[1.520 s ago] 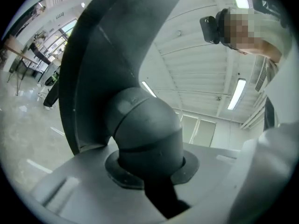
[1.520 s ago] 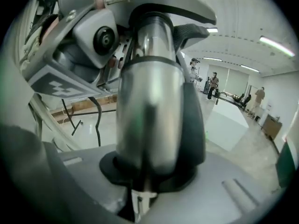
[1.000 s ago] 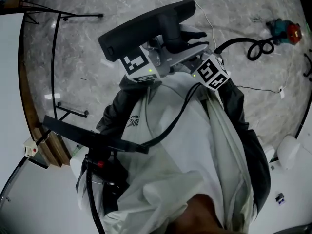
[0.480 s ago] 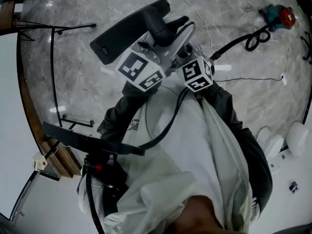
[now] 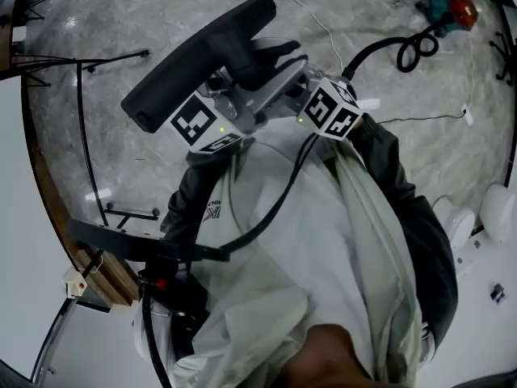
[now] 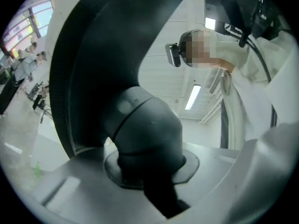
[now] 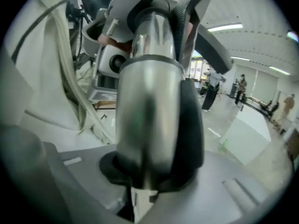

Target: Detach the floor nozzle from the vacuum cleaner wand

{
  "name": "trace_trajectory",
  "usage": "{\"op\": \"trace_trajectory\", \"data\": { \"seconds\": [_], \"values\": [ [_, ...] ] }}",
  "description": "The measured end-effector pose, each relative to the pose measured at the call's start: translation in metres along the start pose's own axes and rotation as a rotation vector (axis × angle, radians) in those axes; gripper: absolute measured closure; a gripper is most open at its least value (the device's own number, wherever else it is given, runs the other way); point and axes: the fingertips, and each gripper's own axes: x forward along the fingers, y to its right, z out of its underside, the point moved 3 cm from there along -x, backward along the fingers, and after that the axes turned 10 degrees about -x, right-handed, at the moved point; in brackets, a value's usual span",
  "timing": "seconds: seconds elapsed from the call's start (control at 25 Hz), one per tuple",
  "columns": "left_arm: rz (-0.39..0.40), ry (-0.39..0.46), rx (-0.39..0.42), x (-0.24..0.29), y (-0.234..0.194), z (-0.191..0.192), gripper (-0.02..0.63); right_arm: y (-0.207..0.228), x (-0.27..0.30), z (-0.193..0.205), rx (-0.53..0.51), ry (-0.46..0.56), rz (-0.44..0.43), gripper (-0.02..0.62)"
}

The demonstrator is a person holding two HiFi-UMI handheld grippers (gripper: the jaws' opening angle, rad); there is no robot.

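In the head view the black floor nozzle (image 5: 202, 55) is held up in front of my chest, slanting down to the left. My left gripper (image 5: 242, 87), with its marker cube, is shut on the nozzle's dark rounded neck (image 6: 145, 129), which fills the left gripper (image 6: 149, 181) view. Right beside it, my right gripper (image 5: 287, 79) is shut on the silver wand end (image 7: 149, 106) with its black collar, close up in the right gripper (image 7: 145, 181) view. The joint between neck and wand is hidden behind the grippers.
Grey marble floor (image 5: 388, 160) lies below. A coiled black hose (image 5: 416, 47) and a red-and-teal tool (image 5: 452, 6) lie at the top right. A thin black rack (image 5: 85, 111) stands on the left, and white objects (image 5: 501, 212) sit at the right edge.
The nozzle and both grippers have drifted slightly left in the head view, and the nozzle's left end now hangs lower. Both grips look unchanged.
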Motion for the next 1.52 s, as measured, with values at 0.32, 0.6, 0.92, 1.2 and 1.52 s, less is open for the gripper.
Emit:
{"op": "trace_trajectory", "data": {
  "seconds": [0.32,0.6,0.92,1.2,1.52],
  "values": [
    [-0.223,0.024,-0.009,-0.002,-0.024,-0.003,0.529,0.019,0.008,0.007,0.090,-0.078,0.276,0.497],
    [0.082,-0.058,-0.001,0.005,0.012,0.009,0.528,0.004,-0.003,0.005,-0.041,0.001,0.073,0.497],
    [-0.267,0.025,0.035,-0.003,-0.024,-0.010,0.528,0.022,0.005,0.003,0.077,-0.081,0.305,0.499],
    [0.101,-0.065,-0.026,0.003,0.012,0.008,0.528,0.004,-0.004,0.006,-0.038,-0.006,0.091,0.499],
    [-0.178,-0.020,0.086,0.002,-0.009,-0.001,0.528,0.016,0.001,0.006,0.043,-0.061,0.247,0.500]
  ]
}}
